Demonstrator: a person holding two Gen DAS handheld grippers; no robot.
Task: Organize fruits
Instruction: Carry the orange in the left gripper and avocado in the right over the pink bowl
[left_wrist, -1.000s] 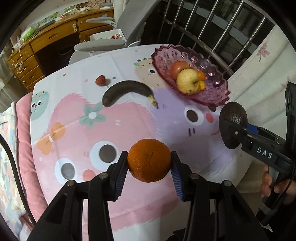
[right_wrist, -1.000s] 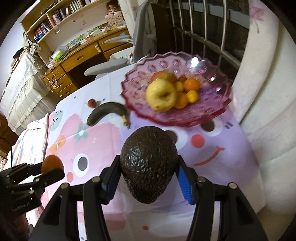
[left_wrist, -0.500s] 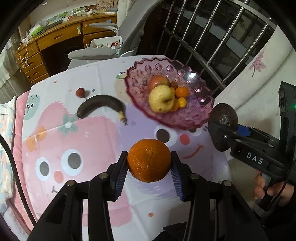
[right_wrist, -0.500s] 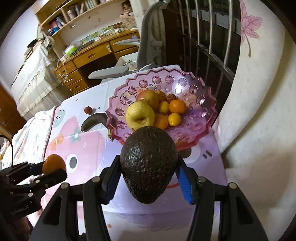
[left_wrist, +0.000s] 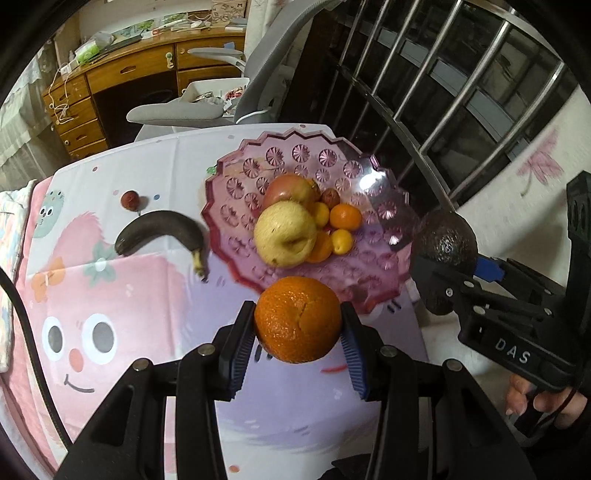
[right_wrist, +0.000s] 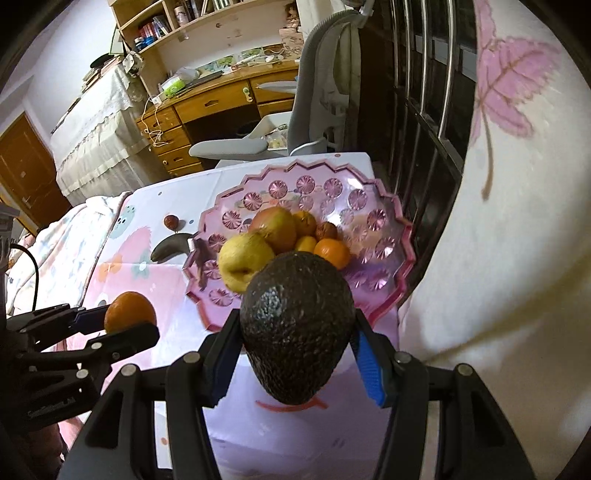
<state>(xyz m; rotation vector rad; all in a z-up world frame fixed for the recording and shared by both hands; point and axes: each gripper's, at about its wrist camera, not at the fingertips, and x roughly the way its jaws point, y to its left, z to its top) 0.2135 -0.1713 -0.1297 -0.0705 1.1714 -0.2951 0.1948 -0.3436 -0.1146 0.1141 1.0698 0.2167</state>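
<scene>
My left gripper (left_wrist: 297, 325) is shut on an orange (left_wrist: 297, 319) and holds it above the table, just before the near rim of the pink glass fruit bowl (left_wrist: 295, 155). My right gripper (right_wrist: 295, 332) is shut on a dark avocado (right_wrist: 297, 325) at the bowl's (right_wrist: 369, 221) near edge. The avocado also shows in the left wrist view (left_wrist: 445, 243), right of the bowl. The bowl holds a yellow apple (left_wrist: 284, 234), a red apple (left_wrist: 288, 188) and several small oranges. A blackened banana (left_wrist: 159, 230) and a small red fruit (left_wrist: 130, 200) lie on the tablecloth left of the bowl.
The table has a pink cartoon tablecloth (left_wrist: 110, 314). A grey office chair (left_wrist: 221, 103) and a wooden desk (left_wrist: 129, 74) stand beyond it. A barred window (left_wrist: 443, 92) and a white curtain (right_wrist: 498, 221) are at the right.
Both grippers have moved forward toward the bowl with their fruit. The bowl now sits closer and more central in both views.
</scene>
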